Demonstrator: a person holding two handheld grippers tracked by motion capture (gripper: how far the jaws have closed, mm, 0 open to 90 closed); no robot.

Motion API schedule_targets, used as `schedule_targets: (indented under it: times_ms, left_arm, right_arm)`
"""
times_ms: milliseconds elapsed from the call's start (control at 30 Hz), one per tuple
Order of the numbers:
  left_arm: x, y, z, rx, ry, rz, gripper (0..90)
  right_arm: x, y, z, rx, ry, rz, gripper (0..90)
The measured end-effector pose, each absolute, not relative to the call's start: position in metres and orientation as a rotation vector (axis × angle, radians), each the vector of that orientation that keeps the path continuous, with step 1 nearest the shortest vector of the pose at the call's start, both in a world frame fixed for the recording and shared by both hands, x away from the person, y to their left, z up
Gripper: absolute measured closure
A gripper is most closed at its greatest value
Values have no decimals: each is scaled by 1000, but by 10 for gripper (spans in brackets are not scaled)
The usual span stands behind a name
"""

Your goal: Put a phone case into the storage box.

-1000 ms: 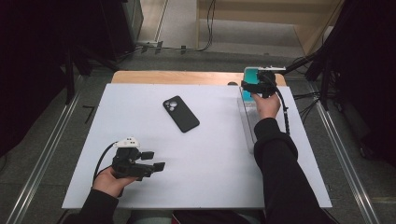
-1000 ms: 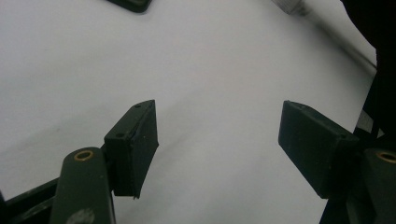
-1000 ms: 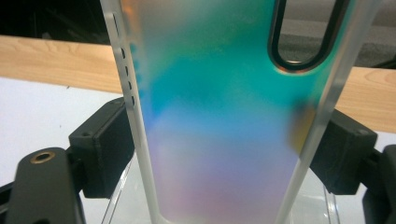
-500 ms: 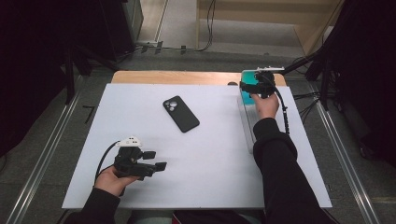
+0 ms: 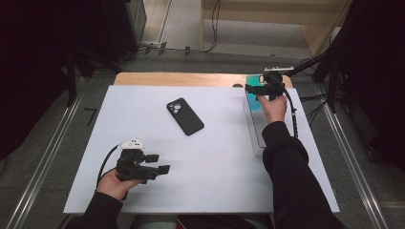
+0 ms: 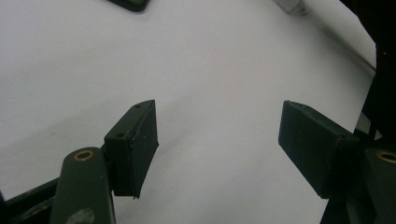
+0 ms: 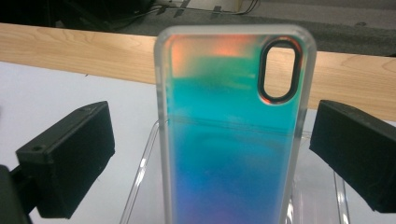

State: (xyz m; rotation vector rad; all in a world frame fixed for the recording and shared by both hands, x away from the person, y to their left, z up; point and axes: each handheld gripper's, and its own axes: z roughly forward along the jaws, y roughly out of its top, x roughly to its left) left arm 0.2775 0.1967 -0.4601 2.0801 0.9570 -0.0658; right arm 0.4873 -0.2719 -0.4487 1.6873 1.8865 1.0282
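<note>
An iridescent teal phone case (image 7: 224, 84) stands upright in a clear plastic tray (image 7: 140, 186) at the table's far right. My right gripper (image 7: 212, 140) is around it. Its jaws have just been opening, and both pads stand off the case's edges. In the high view the right gripper (image 5: 252, 90) sits over the case (image 5: 253, 102) at the tray's far end. A black phone (image 5: 185, 116) lies camera side up mid-table. Near the front left, my left gripper (image 5: 158, 163) hovers open over bare white surface, and the left gripper view shows nothing between its jaws (image 6: 222, 133).
The clear tray (image 5: 258, 133) runs along the right side of the white board (image 5: 215, 162). A wooden strip (image 5: 181, 78) borders the far edge. Cables and dark stands lie on the floor beyond. The phone's corner (image 6: 130, 3) shows ahead of the left gripper.
The right gripper's jaws look slightly wider around the case than before. The left gripper and the black phone have stayed where they were.
</note>
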Motion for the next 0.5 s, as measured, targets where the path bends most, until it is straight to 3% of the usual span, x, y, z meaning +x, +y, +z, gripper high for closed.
schedule_targets:
  times_ms: [500]
  left_arm:
    - [280, 198, -459, 2065, 988, -83, 285]
  right_arm:
    - [462, -262, -422, 1674, 1979, 1073, 0]
